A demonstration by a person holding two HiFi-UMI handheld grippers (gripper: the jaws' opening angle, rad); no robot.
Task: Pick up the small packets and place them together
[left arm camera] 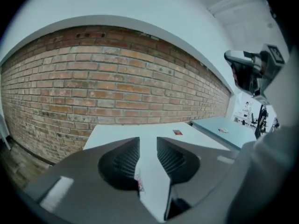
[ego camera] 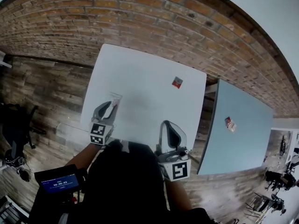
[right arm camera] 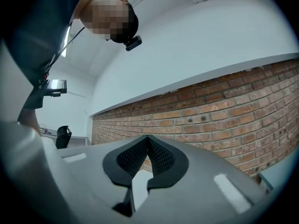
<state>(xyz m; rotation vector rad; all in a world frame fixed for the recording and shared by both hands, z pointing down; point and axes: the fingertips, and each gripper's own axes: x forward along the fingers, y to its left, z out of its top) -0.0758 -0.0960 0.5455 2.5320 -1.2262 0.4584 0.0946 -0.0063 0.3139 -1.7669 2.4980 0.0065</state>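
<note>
Small packet [ego camera: 177,82], flat and square, lies on smooth white table [ego camera: 140,73]

Three small packets, well apart across two tables.
A pale pink packet [ego camera: 115,98] with a red end sits at the near left of the white table [ego camera: 140,73], between the parted jaws of the left gripper [ego camera: 110,107]; whether it rests flat is unclear. A small red packet [ego camera: 176,82] lies flat towards that table's far right. A third packet [ego camera: 230,123], red and pale, lies on the blue-grey table [ego camera: 247,143] further right.
</note>
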